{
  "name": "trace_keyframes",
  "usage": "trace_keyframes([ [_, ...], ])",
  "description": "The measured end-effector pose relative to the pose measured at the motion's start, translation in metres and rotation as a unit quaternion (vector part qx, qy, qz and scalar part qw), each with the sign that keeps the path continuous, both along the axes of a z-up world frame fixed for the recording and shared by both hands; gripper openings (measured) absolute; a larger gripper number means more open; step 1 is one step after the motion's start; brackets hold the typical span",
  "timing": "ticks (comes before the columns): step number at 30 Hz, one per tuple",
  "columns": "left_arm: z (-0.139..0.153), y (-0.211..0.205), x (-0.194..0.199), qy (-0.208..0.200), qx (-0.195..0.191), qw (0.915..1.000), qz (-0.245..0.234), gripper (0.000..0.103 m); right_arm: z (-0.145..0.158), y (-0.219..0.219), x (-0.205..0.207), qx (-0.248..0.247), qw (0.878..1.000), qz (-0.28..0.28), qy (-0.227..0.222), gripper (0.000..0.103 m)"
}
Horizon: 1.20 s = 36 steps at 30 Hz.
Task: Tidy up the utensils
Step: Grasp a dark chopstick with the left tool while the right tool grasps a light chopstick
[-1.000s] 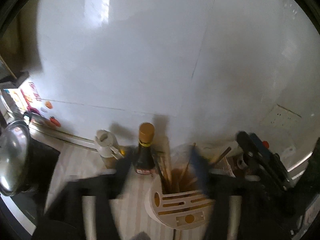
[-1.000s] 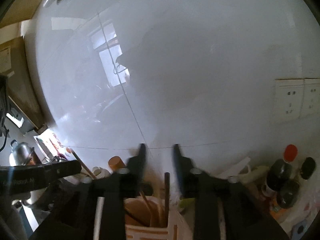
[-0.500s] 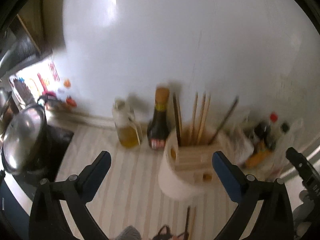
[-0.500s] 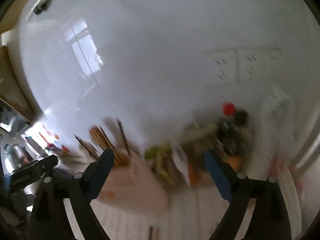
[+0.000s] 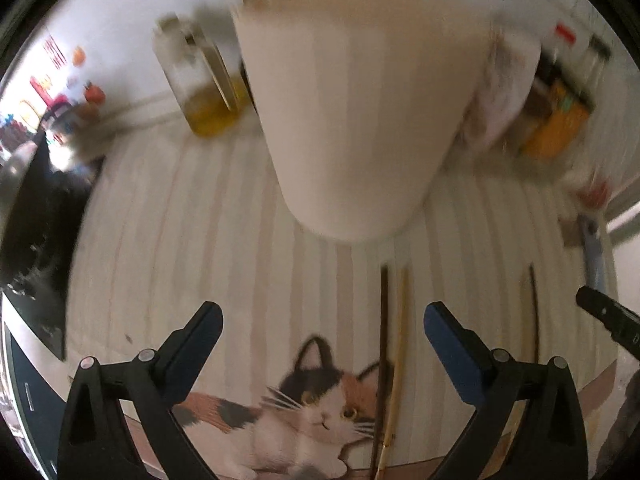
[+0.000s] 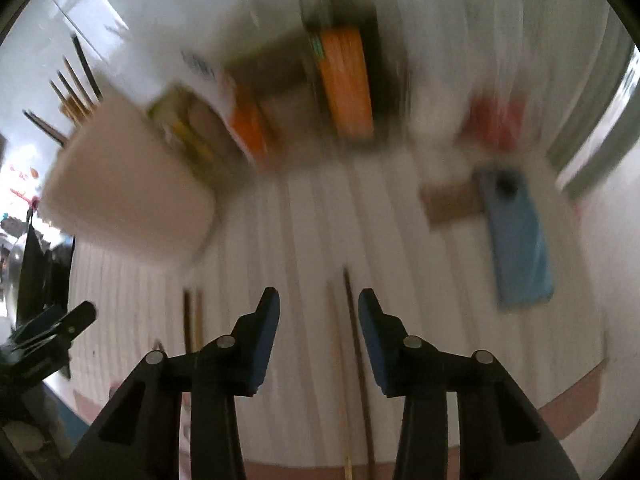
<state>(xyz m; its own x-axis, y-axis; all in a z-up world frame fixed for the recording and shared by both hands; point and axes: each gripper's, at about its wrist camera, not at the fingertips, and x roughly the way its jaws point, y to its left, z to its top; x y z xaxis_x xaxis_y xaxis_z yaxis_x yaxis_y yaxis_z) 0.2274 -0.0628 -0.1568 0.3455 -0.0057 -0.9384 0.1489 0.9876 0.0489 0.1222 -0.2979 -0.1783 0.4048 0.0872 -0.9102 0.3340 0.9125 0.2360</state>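
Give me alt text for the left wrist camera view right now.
The open left gripper hovers over a striped mat with a cat picture, where loose chopsticks lie in front of a white utensil holder with more chopsticks standing in it.

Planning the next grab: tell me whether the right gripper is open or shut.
Open. In the right wrist view the right gripper has a clear gap between its fingers, with two chopsticks lying on the mat between them, ungrasped.
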Motion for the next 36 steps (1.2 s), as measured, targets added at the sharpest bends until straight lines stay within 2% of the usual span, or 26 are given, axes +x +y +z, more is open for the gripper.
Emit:
trace_keyframes([
  [3,-0.027,-0.008,-0.001,0.039,0.001,0.9992,-0.009,0.074,-0.030,0.003,-0.009,0.021,0.999,0.016,0.031,0.035],
  [5,-0.043,-0.015,-0.003,0.058,0.008,0.9981,-0.019,0.071,-0.047,0.005,-0.014,0.042,0.998,0.022,0.044,0.030],
  [7,-0.053,-0.022,-0.003,0.064,0.013,0.9975,-0.028,0.062,-0.057,0.005,-0.018,0.049,0.997,0.026,0.050,0.030],
  [8,-0.059,-0.026,-0.002,0.070,0.016,0.9969,-0.032,0.061,-0.062,0.006,-0.019,0.056,0.997,0.029,0.051,0.029],
  [11,-0.072,-0.033,-0.001,0.079,0.022,0.9960,-0.036,0.054,-0.072,0.006,-0.019,0.052,0.996,0.032,0.061,0.028],
  [15,-0.083,-0.035,0.002,0.092,0.013,0.9952,-0.032,0.023,-0.087,0.009,-0.014,0.027,0.995,0.039,0.085,0.028],
  [17,-0.082,-0.034,0.003,0.088,0.002,0.9957,-0.030,0.014,-0.092,0.016,-0.006,0.014,0.993,0.049,0.105,0.028],
  [18,-0.081,-0.032,0.003,0.088,-0.002,0.9958,-0.027,0.006,-0.090,0.019,-0.006,-0.001,0.994,0.054,0.096,0.025],
  [19,-0.081,-0.031,0.003,0.087,-0.005,0.9959,-0.024,0.005,-0.090,0.022,-0.005,-0.012,0.993,0.060,0.100,0.024],
  [21,-0.080,-0.025,0.004,0.088,-0.010,0.9959,-0.017,0.004,-0.088,0.024,-0.004,-0.026,0.993,0.059,0.101,0.008],
  [29,-0.071,0.009,-0.001,0.093,-0.001,0.9957,0.004,0.004,-0.085,0.037,0.003,0.006,0.992,0.071,0.100,0.007],
  [36,-0.068,0.021,-0.007,0.091,0.005,0.9959,0.006,0.004,-0.080,0.046,0.018,0.007,0.986,0.099,0.133,0.008],
])
